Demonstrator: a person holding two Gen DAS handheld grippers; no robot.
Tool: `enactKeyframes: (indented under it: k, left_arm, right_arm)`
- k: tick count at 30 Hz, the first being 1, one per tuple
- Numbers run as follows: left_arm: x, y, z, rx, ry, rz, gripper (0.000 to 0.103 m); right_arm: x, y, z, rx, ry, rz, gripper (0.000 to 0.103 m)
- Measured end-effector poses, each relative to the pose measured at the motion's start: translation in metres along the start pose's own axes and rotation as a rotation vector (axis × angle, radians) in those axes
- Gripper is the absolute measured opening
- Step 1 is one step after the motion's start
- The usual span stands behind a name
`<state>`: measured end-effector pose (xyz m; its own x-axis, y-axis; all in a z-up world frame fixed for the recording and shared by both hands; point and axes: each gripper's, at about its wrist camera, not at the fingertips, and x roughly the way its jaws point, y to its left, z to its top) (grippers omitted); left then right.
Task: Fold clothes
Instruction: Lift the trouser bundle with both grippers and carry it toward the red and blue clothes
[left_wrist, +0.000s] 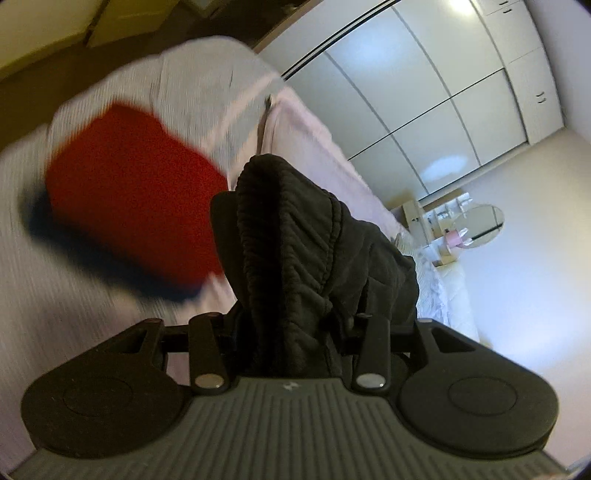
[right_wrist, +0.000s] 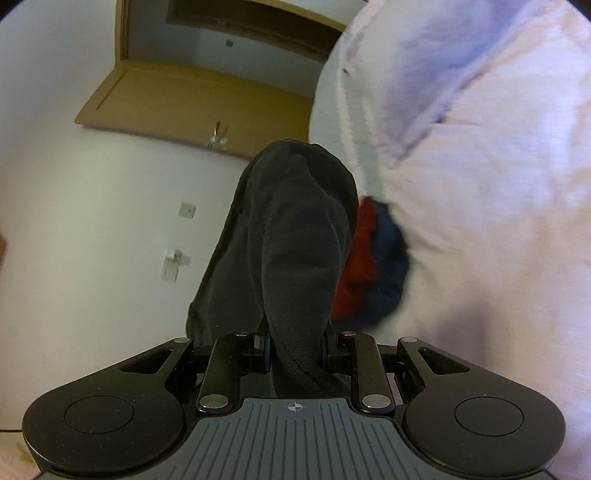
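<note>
A black garment with a ribbed elastic band is bunched up in my left gripper, which is shut on it; the cloth hides most of the fingers. Another part of the same black cloth runs through my right gripper, which is shut on it, and hangs off to the left. On the bed lies a folded red garment on top of a dark blue one, blurred. The red garment and the blue one appear again just right of the held cloth.
The bed's pale pink cover fills the left of the left wrist view and the right of the right wrist view. Beyond it stand a white wardrobe and a dresser with an oval mirror. A brown door stands open.
</note>
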<state>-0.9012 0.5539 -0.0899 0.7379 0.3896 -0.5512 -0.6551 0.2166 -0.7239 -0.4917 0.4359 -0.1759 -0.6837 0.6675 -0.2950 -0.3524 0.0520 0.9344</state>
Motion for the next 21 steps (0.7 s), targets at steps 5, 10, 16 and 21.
enactKeyframes:
  k: [5, 10, 16, 21]
  left_arm:
    - [-0.007, 0.032, 0.111, 0.037, -0.003, -0.041, 0.038]
    - [0.003, 0.062, 0.18, 0.029, 0.004, -0.061, 0.039]
    - [0.038, 0.113, 0.196, -0.071, 0.067, -0.034, 0.039]
    - [0.067, 0.156, 0.194, -0.146, 0.121, -0.003, 0.039]
  right_arm:
    - [0.087, 0.06, 0.018, -0.011, -0.069, -0.007, 0.022]
    - [0.147, 0.079, 0.044, 0.026, -0.059, -0.039, 0.022]
    - [0.193, 0.058, 0.061, 0.072, 0.005, -0.125, 0.022]
    - [0.227, 0.018, 0.059, 0.128, 0.05, -0.193, 0.022]
